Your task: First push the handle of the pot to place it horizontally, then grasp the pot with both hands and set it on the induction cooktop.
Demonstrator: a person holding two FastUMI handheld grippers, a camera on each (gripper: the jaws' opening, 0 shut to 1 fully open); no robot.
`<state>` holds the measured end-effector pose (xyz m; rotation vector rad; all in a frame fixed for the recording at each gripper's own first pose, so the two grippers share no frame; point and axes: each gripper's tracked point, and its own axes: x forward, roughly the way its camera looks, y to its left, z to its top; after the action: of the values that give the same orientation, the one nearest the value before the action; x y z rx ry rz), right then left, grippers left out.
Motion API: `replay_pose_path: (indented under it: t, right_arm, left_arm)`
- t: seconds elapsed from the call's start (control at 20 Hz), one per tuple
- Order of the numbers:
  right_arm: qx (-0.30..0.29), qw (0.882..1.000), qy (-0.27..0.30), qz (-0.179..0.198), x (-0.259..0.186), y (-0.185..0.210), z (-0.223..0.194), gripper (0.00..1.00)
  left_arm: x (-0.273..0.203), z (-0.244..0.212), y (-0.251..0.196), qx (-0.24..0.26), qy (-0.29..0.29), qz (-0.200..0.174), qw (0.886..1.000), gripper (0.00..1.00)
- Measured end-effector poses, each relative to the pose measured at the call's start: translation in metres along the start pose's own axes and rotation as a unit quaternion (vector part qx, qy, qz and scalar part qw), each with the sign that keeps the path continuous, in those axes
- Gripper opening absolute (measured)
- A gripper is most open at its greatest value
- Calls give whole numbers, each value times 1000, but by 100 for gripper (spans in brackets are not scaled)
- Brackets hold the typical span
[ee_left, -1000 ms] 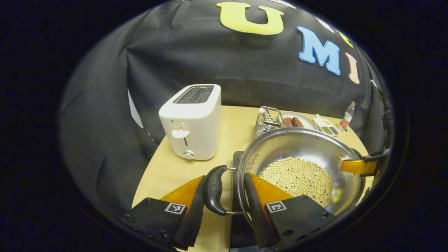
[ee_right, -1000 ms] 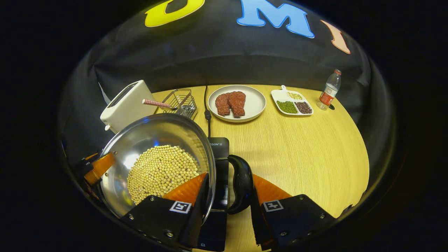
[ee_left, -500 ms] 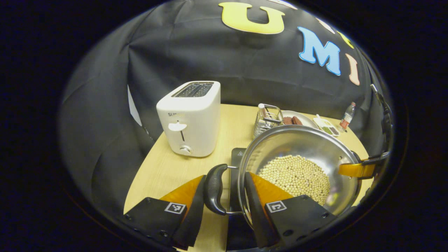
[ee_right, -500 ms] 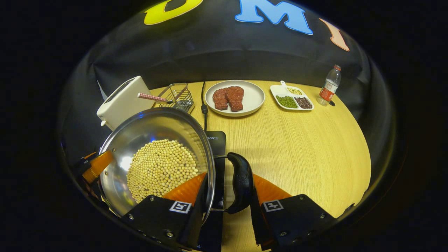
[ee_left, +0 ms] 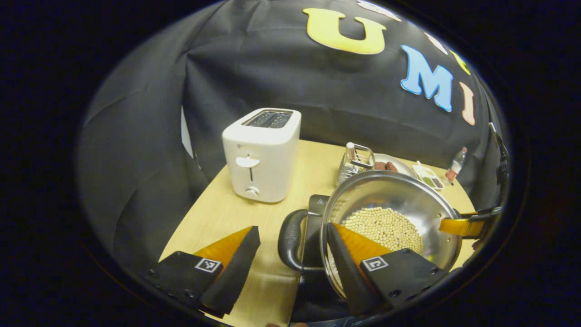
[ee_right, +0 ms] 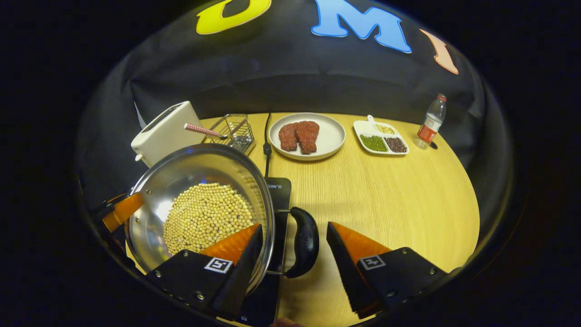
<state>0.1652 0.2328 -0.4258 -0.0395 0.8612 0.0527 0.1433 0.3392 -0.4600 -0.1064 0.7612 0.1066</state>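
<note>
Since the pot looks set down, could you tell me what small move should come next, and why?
Probably draw both grippers back. The pot sits on the induction cooktop, and the left gripper and right gripper stand open, their fingers apart from the handles.

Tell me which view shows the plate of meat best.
Right gripper view: the plate sits whole and unobstructed at the table's far side, both meat pieces clear. In the left gripper view it is small and distant, its plate mostly hidden behind the pot rim and wire rack.
</note>
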Motion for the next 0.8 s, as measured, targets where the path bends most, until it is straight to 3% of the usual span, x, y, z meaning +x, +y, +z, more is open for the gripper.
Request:
replay_pose_path:
  t: [0.1,0.2,0.35,0.5,0.65,0.8]
  right_arm:
    - [-6,999,-31,11,-18,-6,16,88]
    - [-8,997,-72,10,-41,-19,38,98]
    - [-2,990,-139,7,-83,-41,75,99]
    - [-1,978,-206,8,-134,-60,109,98]
    - [4,965,-262,4,-188,-87,139,98]
    - [11,954,-299,-29,-239,-132,160,98]
  left_arm:
    - [-15,12,5,7,-30,21,999,99]
    - [-41,31,-1,26,-63,27,997,98]
    - [-86,65,-21,42,-109,31,993,96]
    - [-125,108,-72,37,-166,22,985,96]
    - [-168,153,-151,34,-222,-17,974,99]
    - [-213,192,-221,49,-268,-48,961,97]
